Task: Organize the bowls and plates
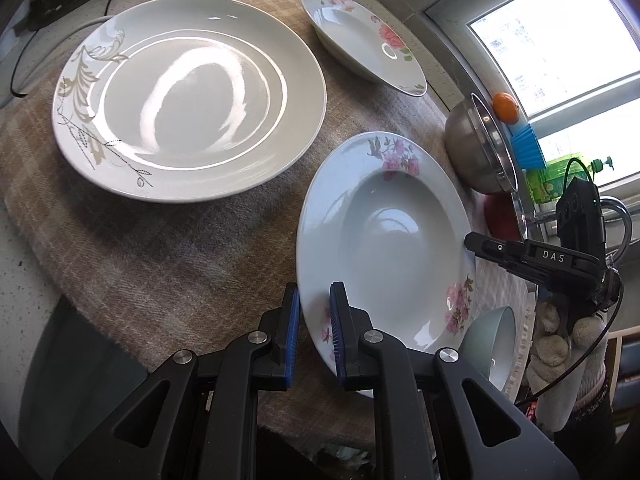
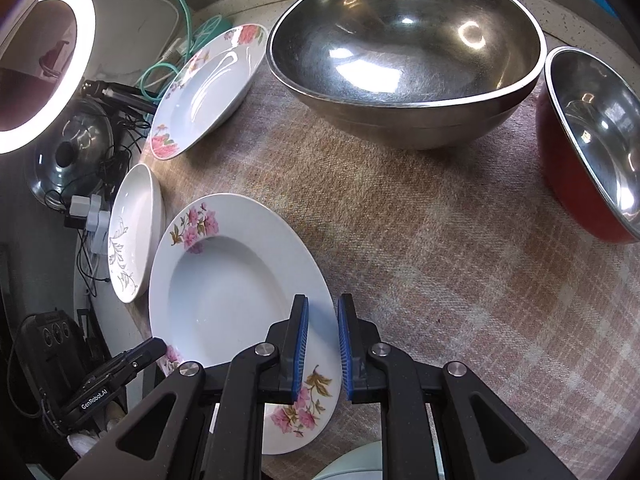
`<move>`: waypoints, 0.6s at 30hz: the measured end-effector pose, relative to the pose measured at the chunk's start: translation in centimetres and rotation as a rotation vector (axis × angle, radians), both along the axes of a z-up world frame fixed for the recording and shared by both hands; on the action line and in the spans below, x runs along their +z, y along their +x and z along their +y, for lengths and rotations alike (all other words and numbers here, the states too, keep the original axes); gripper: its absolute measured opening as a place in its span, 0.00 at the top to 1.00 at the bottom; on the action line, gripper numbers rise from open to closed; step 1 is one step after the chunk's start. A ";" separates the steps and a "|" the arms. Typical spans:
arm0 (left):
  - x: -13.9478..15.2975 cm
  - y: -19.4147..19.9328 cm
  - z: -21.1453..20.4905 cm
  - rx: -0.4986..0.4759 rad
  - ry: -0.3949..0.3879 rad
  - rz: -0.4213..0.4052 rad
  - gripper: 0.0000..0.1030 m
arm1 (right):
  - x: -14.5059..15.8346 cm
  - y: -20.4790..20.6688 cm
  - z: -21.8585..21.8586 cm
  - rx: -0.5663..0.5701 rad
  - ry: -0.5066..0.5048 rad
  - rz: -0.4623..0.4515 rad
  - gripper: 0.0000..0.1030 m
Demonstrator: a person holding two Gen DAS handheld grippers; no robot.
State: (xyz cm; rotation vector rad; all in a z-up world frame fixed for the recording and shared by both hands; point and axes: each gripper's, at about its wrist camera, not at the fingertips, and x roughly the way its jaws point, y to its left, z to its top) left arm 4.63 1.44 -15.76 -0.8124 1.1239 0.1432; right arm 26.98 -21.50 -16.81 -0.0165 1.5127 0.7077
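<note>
Left hand-held gripper (image 1: 314,334): blue pads astride rim of white pink-flowered soup plate (image 1: 384,248) at its 7 o'clock, contact unclear. Plate on plaid cloth (image 1: 180,248), worktop hidden. Right hand-held gripper (image 2: 323,344): jaws apart astride same plate's 4 o'clock rim. Pale green bowl (image 1: 494,344) partly hidden behind plate.

Three plates (image 1: 188,96) lie left of two bowls (image 2: 404,60).

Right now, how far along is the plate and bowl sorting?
Done: nothing stacked; the big plate, far floral plate, steel bowl and red bowl sit apart on the cloth.
In hand: left gripper and right gripper straddle opposite rims of the near floral plate; grip unclear.
Left: all stacking.
</note>
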 end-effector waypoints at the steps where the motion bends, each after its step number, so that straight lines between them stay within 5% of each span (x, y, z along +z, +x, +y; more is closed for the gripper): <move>1: 0.0 0.0 0.0 0.001 -0.001 0.000 0.87 | 0.0 -0.1 0.1 0.002 -0.001 0.000 0.86; 18: -0.1 -2.5 0.3 0.015 -0.004 0.007 0.87 | 0.1 -1.9 1.0 0.029 -0.010 0.003 0.86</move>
